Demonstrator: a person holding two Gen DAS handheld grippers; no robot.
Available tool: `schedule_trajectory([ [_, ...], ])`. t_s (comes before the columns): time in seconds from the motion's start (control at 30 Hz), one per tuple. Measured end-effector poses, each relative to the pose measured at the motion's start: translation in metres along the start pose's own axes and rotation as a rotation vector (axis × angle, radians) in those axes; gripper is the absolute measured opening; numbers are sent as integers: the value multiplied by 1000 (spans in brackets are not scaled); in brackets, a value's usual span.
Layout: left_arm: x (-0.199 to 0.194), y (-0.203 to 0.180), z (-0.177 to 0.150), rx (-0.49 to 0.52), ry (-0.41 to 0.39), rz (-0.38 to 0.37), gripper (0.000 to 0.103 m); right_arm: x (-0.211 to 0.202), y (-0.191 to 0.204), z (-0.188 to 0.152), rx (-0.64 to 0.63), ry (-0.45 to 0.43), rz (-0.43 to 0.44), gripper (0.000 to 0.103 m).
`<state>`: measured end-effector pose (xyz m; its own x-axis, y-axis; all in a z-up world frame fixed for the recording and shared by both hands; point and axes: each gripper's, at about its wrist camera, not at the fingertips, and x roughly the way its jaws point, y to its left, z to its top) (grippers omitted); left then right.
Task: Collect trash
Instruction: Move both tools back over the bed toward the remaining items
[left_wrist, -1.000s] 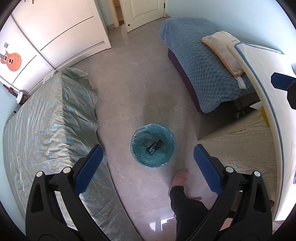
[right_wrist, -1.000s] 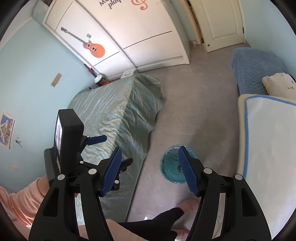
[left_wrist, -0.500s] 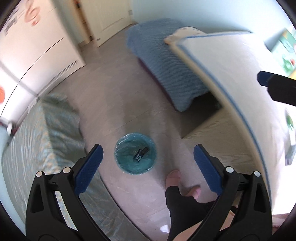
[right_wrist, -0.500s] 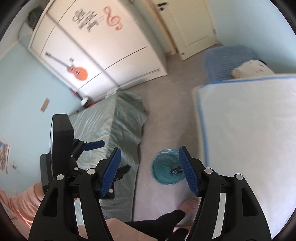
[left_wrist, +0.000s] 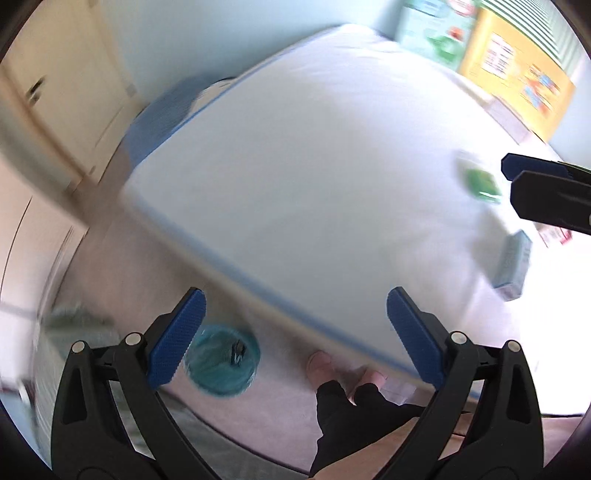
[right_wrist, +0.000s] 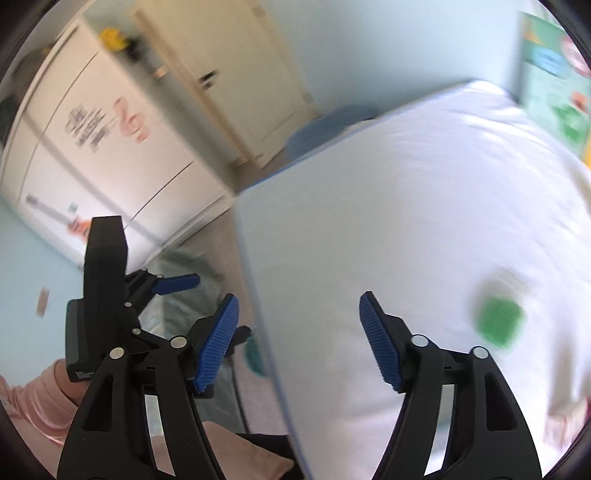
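Blurrily, both empty grippers, left (left_wrist: 293, 334) spread wide, right (right_wrist: 299, 341) opening, face the white bed (left_wrist: 314, 177); such blur risks misjudging the green wrapper (right_wrist: 498, 321).

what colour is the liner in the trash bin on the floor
Teal. The trash bin's liner shows best in the left wrist view, with a small dark item inside.

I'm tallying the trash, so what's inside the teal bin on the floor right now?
The teal bin holds one small dark item, too blurred to identify. The left gripper finger covers the bin's left rim, hiding anything there.
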<state>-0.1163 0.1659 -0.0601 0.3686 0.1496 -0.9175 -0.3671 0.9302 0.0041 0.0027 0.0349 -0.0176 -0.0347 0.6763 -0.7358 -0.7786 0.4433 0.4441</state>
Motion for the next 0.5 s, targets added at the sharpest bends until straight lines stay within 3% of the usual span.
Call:
schedule_trajectory([
  [0.23,10,-68,28,168,0,-68,96,-58,-55,-37,168,-94,-165,71],
  [0.5,24,-131,54,280,11,-110,96,-97,-113,-77,304,-140,-282,72],
])
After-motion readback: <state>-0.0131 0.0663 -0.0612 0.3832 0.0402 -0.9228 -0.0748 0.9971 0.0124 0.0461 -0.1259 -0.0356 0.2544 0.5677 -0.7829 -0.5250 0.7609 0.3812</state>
